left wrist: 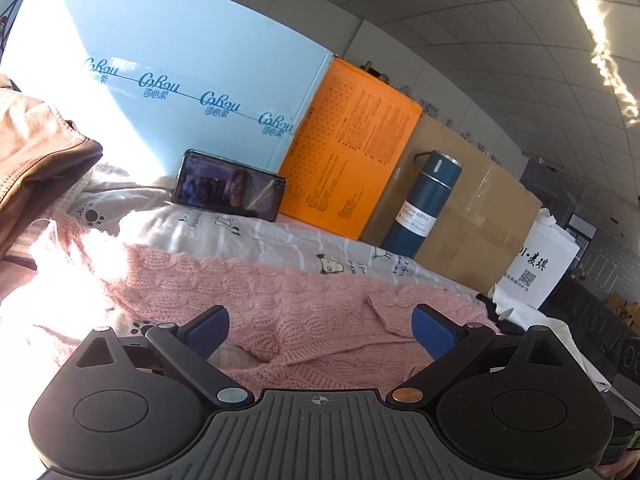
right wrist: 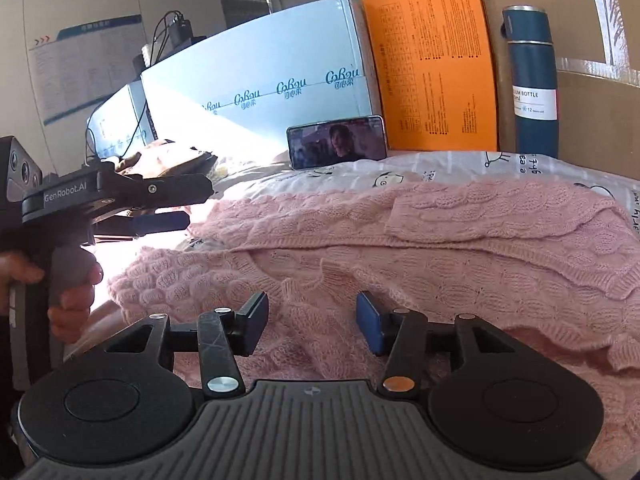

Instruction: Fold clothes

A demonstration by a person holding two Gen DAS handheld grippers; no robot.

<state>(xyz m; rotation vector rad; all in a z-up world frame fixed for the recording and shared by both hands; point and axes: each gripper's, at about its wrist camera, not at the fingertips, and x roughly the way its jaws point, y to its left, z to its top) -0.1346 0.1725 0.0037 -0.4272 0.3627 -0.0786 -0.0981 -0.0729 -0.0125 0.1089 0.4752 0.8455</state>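
Observation:
A pink cable-knit sweater [left wrist: 256, 292] lies spread on a printed bedsheet [left wrist: 288, 236], with a sleeve folded across its body [right wrist: 460, 216]. My left gripper [left wrist: 320, 330] hovers just above the knit, wide open, nothing between its blue pads. My right gripper [right wrist: 312, 322] is open too, low over the sweater's [right wrist: 400, 264] wrinkled near part. In the right wrist view the left gripper [right wrist: 180, 208] appears at the left, held by a hand [right wrist: 72, 292], above the sweater's left edge.
Along the back stand a light blue carton [left wrist: 180, 52], an orange box [left wrist: 352, 152], a brown carton [left wrist: 472, 208] and a dark blue vacuum bottle [left wrist: 420, 204]. A phone [left wrist: 230, 186] leans on the blue carton. Brown clothing [left wrist: 36, 160] lies at the left, a white bag [left wrist: 536, 264] at the right.

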